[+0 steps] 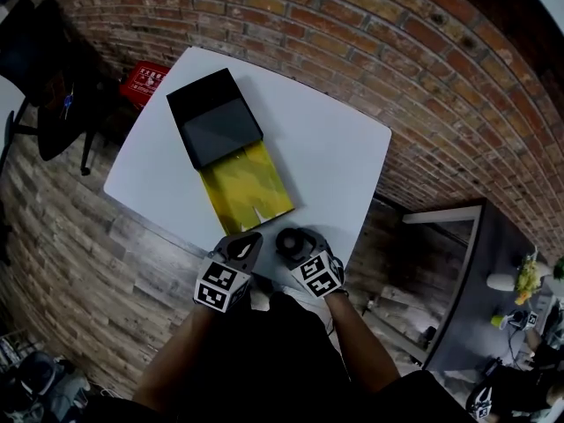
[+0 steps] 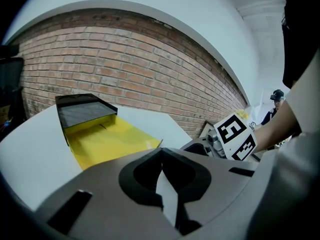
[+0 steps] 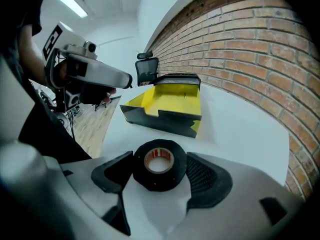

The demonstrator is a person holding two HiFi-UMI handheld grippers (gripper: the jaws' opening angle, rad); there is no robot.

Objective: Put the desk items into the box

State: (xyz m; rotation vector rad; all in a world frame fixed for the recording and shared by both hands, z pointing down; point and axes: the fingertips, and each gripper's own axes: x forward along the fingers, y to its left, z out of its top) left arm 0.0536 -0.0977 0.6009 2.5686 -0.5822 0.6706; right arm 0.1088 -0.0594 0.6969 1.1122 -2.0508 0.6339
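Right gripper (image 3: 160, 158) pinches a black tape roll (image 3: 150, 180) between its jaws; left gripper (image 2: 162, 153) alongside has its jaws pressed together on nothing. Ahead of both on the white table (image 1: 335, 148) lies the open yellow box (image 1: 247, 185), black lid (image 1: 214, 117) farthest

Your head view's dim, corners dark, fisheye bending the red brick wall (image 1: 441, 51). A long ceiling strip light (image 3: 70, 3) glares in the right gripper view. The white square table (image 1: 335, 148) reads bright, shadows soft. The black tape roll (image 3: 159, 165) is sharp, closest foreground blurry.
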